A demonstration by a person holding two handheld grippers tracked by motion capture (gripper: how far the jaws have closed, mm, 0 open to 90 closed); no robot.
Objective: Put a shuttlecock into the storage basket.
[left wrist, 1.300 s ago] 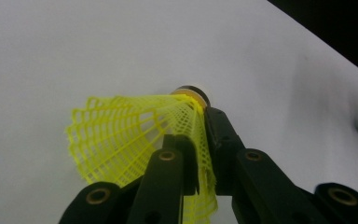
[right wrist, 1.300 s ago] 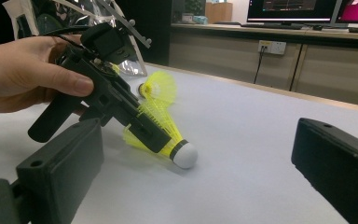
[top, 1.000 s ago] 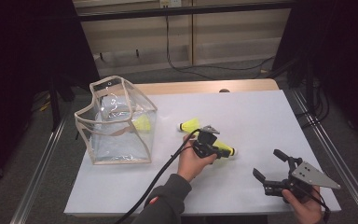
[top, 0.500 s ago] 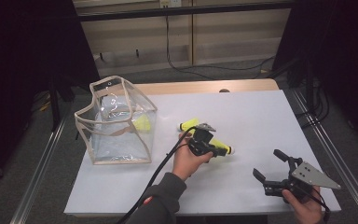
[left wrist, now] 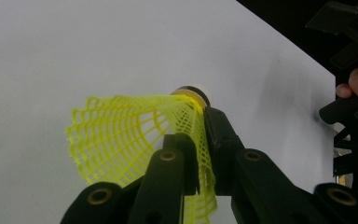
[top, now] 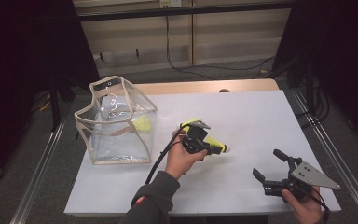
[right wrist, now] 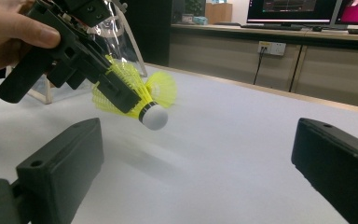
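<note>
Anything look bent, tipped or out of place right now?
Yes: the left tool pinches the yellow shuttlecock by its mesh skirt, squashing the skirt out of round. The clear bag stands upright on the table; nothing has spilled.

I work at a white table with metal rails along both sides, a low wooden cabinet with a wall socket beyond it, 2 lit monitors on top, darkness around.
</note>
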